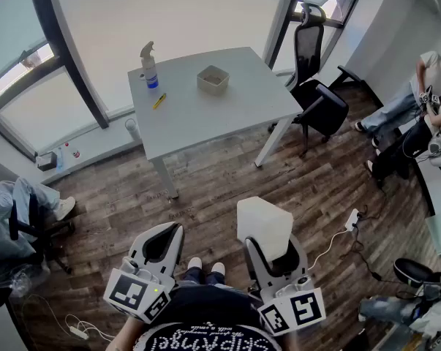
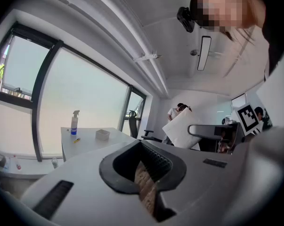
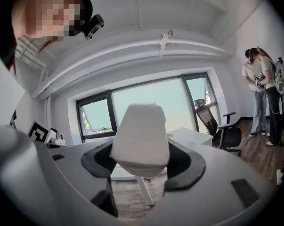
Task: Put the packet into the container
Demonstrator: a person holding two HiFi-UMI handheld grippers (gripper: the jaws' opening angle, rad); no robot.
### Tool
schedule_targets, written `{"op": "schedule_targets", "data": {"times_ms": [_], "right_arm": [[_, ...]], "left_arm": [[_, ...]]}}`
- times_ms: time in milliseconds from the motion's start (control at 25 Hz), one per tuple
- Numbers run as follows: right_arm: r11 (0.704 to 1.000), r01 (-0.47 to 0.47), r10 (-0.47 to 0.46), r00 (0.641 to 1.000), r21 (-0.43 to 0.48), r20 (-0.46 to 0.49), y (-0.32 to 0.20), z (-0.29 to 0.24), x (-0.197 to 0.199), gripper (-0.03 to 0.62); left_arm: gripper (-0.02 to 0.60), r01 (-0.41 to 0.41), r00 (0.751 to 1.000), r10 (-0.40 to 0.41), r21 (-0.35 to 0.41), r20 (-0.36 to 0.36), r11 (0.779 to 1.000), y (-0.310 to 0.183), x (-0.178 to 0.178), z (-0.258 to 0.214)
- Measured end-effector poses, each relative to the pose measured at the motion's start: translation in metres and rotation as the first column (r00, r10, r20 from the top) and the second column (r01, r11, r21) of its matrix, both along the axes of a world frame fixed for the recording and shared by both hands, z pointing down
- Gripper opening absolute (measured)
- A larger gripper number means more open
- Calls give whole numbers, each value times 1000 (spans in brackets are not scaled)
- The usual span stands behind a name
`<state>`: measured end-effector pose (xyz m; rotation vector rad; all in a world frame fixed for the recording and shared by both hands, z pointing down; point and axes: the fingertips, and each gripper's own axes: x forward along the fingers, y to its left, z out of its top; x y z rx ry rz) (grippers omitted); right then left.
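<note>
My right gripper (image 1: pixel 273 248) is shut on a white, puffy packet (image 1: pixel 262 224), which sticks out ahead of the jaws and fills the middle of the right gripper view as the packet (image 3: pixel 141 142). The container (image 1: pixel 213 79), a small beige open box, stands on the white table (image 1: pixel 220 119) far ahead of me; the left gripper view shows the same container (image 2: pixel 102 134). My left gripper (image 1: pixel 164 241) is held beside the right one above the wooden floor, its jaws closed into a loop with nothing in them.
A spray bottle (image 1: pixel 149 66) and a yellow pen (image 1: pixel 159 100) lie on the table's left part. A black office chair (image 1: pixel 317 93) stands right of the table. People sit at the far right (image 1: pixel 432 86) and at the left (image 1: pixel 15 210). Cables (image 1: pixel 344 232) lie on the floor.
</note>
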<state>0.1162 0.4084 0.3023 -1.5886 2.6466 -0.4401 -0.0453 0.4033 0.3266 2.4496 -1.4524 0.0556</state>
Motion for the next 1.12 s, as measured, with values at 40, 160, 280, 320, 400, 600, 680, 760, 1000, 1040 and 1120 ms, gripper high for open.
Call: {"op": "schedule_targets", "data": {"times_ms": [40, 160, 280, 320, 400, 600, 680, 760, 1000, 1040, 1120], "right_arm": [[1000, 3, -3, 1000, -1, 1, 0, 0, 0, 281], [1000, 10, -10, 1000, -2, 3, 1, 1, 0, 281], [1000, 16, -16, 1000, -4, 3, 2, 1, 4, 281], [1000, 17, -17, 1000, -4, 4, 3, 1, 5, 281], [1000, 21, -21, 1000, -4, 6, 4, 2, 8, 281], [997, 74, -74, 997, -13, 10, 8, 4, 13, 281], [996, 86, -86, 996, -20, 24, 8, 6, 17, 281], [996, 83, -82, 996, -26, 39, 7, 7, 25, 281], [997, 72, -71, 997, -29, 45, 10, 13, 55, 281], [997, 71, -70, 997, -31, 46, 10, 14, 60, 281], [997, 70, -68, 997, -34, 45, 9, 16, 66, 281]], "left_arm": [[8, -1, 1000, 1, 1, -1, 1000, 0, 1, 0], [8, -6, 1000, 6, 6, 0, 1000, 0, 4, -1], [8, -5, 1000, 5, 9, 2, 1000, 1, 8, -2], [8, -3, 1000, 3, 9, 3, 1000, 2, 9, -2], [8, 1, 1000, -2, 9, 8, 1000, 3, 12, -1], [8, 9, 1000, -9, 6, 17, 1000, 4, 20, -1], [8, 11, 1000, -11, 6, 12, 1000, 5, 26, -2], [8, 12, 1000, -12, 8, 12, 1000, 4, 33, -3], [8, 25, 1000, -26, 14, 10, 1000, 11, 55, 4], [8, 31, 999, -31, 12, 7, 999, 12, 58, 6], [8, 43, 999, -43, 11, 3, 999, 13, 61, 8]]}}
